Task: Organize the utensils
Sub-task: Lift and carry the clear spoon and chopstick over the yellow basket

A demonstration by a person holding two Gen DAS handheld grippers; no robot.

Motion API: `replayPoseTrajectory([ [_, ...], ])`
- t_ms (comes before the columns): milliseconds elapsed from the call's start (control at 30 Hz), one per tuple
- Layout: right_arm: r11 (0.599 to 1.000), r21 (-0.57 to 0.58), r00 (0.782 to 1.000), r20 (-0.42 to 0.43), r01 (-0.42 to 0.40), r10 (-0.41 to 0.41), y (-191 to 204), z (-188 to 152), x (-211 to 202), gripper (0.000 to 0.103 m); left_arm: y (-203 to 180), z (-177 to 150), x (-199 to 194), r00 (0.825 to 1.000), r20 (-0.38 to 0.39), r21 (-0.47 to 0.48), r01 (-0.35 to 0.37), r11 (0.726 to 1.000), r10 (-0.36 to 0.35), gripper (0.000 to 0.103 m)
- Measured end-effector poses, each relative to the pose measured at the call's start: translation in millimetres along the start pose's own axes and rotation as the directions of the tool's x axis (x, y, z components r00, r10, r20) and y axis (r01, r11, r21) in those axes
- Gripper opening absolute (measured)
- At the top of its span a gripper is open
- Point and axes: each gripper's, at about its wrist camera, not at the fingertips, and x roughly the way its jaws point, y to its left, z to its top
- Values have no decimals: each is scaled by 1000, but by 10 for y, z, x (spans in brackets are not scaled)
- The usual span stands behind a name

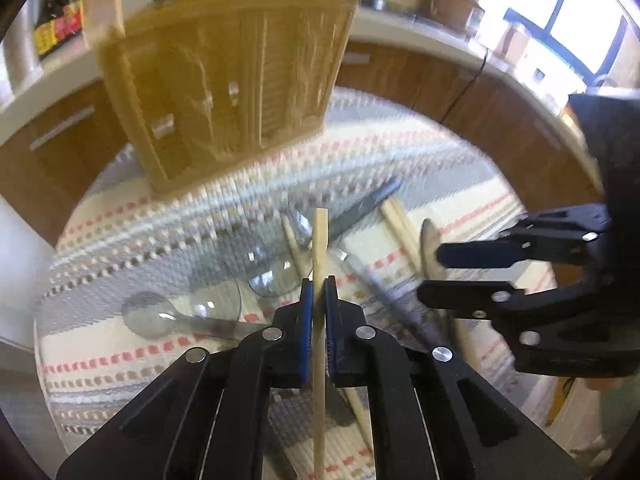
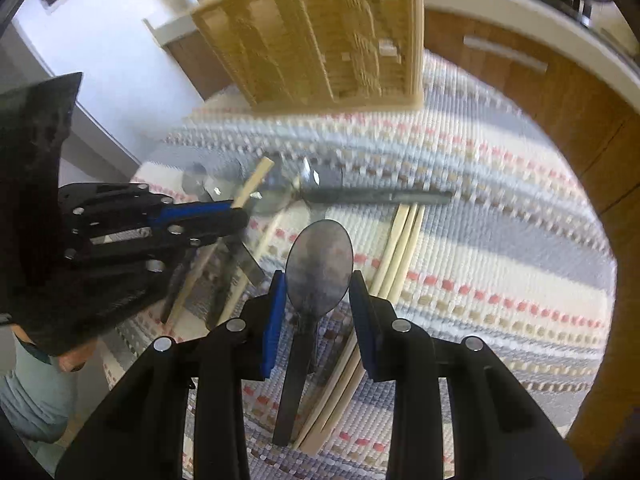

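Note:
My left gripper (image 1: 319,285) is shut on a pale wooden chopstick (image 1: 320,240), which stands up between the blue pads. It also shows in the right wrist view, where the left gripper (image 2: 242,218) is at the left with the chopstick (image 2: 256,180) sticking out. My right gripper (image 2: 318,274) is shut on a dark metal spoon (image 2: 319,264), its bowl pinched between the pads and its handle running back toward the camera. In the left wrist view the right gripper (image 1: 430,276) is at the right, with the spoon (image 1: 430,236) poking past its fingers. A bamboo organiser tray (image 1: 224,80) (image 2: 320,32) lies beyond both.
A striped woven mat (image 1: 120,248) (image 2: 480,240) covers the round table. On it lie a dark knife (image 2: 380,197), a bundle of chopsticks (image 2: 400,240) and clear plastic spoons (image 1: 152,316). Wooden cabinets (image 2: 540,92) and a white counter edge ring the table.

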Motion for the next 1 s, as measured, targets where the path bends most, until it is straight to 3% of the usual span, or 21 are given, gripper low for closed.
replayPoseTrajectory([
  [100,998,-59,996,87,-9,14,120,12,-267,29,-8,63,-348,994,105,3,17,1000,-17,4],
  [200,996,-88,986,161,-16,30,182,83,-533,29,-7,189,-767,973,229,1,33,999,-32,4],
  [333,996,-89,969,242,-28,49,289,268,-769,29,58,335,-1262,922,384,-11,55,998,-46,4],
  [533,994,-94,923,376,-55,86,383,671,-1119,29,177,513,-1599,850,527,-47,59,997,-25,4],
  [633,993,-90,894,435,-73,105,375,871,-1283,29,264,696,-1719,800,600,-63,81,995,-27,4],
  [767,995,-73,850,519,-63,92,313,1147,-1547,29,348,938,-1802,721,693,-67,62,996,2,4],
  [800,996,-66,842,534,-54,81,295,1219,-1578,29,367,979,-1804,694,720,-58,60,997,0,4],
  [900,999,-38,810,586,-3,25,220,1404,-1662,29,389,1132,-1762,639,768,-68,16,998,42,4],
  [933,999,-22,796,605,31,-11,203,1438,-1707,29,395,1177,-1741,614,786,-75,-19,997,71,4],
  [1000,992,12,766,634,125,-105,201,1526,-1690,29,423,1239,-1657,585,805,-87,-45,995,97,4],
])
